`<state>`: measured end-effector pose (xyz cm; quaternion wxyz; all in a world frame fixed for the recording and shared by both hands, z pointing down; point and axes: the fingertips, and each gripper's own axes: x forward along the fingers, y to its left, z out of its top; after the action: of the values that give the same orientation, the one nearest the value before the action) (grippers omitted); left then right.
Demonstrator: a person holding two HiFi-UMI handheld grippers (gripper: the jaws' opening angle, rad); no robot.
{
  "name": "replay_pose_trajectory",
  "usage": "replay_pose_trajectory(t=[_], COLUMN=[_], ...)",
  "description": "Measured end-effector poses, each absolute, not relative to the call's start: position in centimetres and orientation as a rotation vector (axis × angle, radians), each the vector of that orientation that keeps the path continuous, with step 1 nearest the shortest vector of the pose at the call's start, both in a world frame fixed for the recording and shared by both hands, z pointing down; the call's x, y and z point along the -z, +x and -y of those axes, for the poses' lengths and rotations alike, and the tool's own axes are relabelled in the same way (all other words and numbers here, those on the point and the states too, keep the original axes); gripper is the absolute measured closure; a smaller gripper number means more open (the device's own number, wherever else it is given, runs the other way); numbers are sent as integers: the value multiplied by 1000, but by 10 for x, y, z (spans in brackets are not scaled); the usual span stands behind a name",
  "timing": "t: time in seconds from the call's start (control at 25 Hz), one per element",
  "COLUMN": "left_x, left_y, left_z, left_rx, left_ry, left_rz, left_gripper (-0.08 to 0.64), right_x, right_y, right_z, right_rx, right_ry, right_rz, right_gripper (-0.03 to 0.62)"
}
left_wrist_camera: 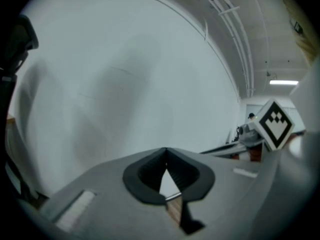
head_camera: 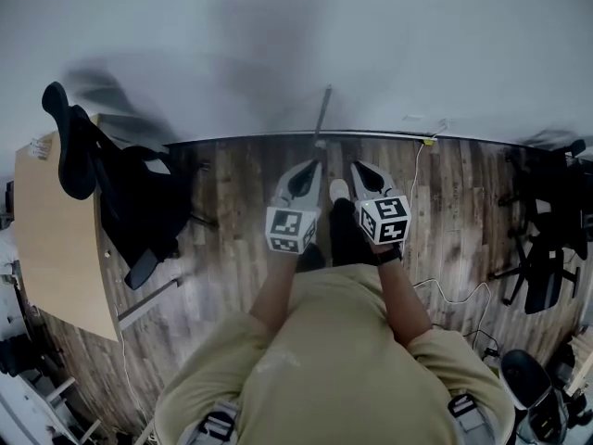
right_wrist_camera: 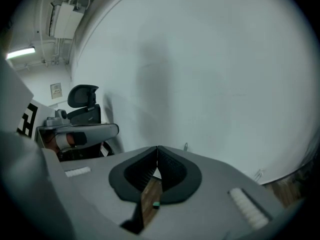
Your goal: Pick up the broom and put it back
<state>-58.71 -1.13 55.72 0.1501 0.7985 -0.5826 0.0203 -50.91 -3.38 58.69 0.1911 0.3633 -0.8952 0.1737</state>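
A thin grey pole point(head_camera: 321, 116), likely the broom's handle, stands against the white wall just beyond both grippers; it is blurred and no brush head shows. My left gripper point(head_camera: 312, 163) and right gripper point(head_camera: 356, 165) are held side by side in front of the person, pointing at the wall's foot. In the left gripper view the left gripper point(left_wrist_camera: 166, 150) has its jaws meeting at the tip with nothing between them. My right gripper point(right_wrist_camera: 158, 148) is likewise shut and empty. Neither touches the pole.
A wooden desk point(head_camera: 56, 235) and a black office chair point(head_camera: 130, 193) stand at the left. More black chairs point(head_camera: 542, 239) are at the right. Cables point(head_camera: 449, 293) trail over the wood floor. The white wall point(head_camera: 389, 44) is close ahead.
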Motion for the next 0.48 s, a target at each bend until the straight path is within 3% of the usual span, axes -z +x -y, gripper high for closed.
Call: replay_pose_trajectory(t=[0.48], left_x=[-658], left_y=[-622], left_z=[73], left_rx=[-230], left_ry=[2153], left_rz=[1678], left_gripper=[557], right_x=[-706], right_y=[-544], right_z=[113], right_rx=[-728], right_ry=[996], right_rz=[2427], right_gripper=[584])
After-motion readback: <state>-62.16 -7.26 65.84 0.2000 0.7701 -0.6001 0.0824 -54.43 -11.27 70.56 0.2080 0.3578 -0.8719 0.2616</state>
